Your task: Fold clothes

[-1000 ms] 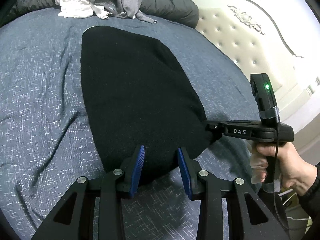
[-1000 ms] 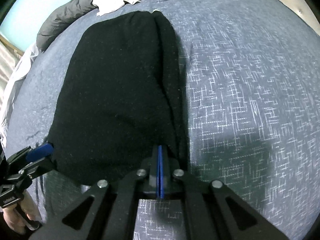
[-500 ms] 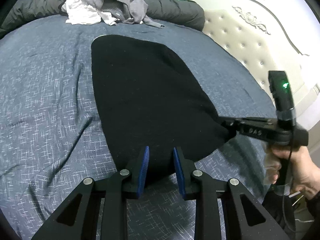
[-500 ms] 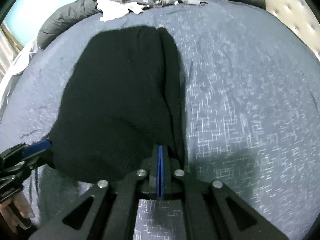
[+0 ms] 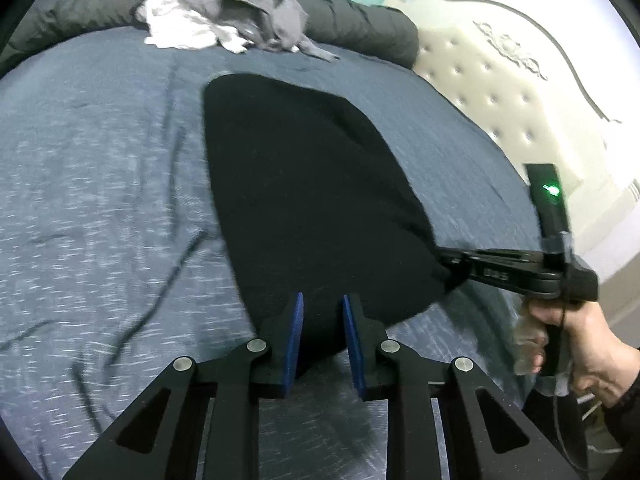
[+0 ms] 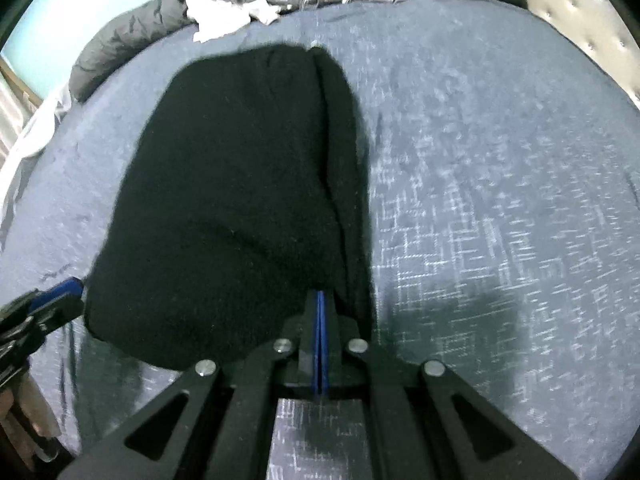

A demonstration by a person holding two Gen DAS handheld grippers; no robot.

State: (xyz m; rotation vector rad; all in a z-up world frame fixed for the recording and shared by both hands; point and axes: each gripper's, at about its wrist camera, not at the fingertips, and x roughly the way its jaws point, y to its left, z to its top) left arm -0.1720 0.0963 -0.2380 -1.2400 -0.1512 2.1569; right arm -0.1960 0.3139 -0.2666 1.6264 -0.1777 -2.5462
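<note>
Black knit fabric, a folded garment [image 5: 312,200], lies lengthwise on the bed [image 5: 100,200], whose cover is blue-grey with a pale fleck. Its far end reaches toward the heap of grey and white clothes [image 5: 228,28] piled against the long dark bolster [image 5: 360,28] at the bed's far edge. In the right wrist view a lengthwise fold runs down the garment's right side, where one layer overlaps another.

Along the near edge both tools meet the garment. The left gripper [image 5: 320,320] has its blue-padded fingers [image 5: 294,332] spread, one on each side of the near hem, with black cloth showing in the gap; the pads are not pressed onto it. The right gripper [image 6: 320,316] is pressed together, its blue pads meeting in a thin line, pinching the garment's near right corner. From the left wrist view that same gripper [image 5: 448,264] comes in from the right, held by a hand [image 5: 576,344] in a dark sleeve, its tip buried in the corner of the cloth. A cream tufted headboard [image 5: 500,92] stands to the right of the bed
</note>
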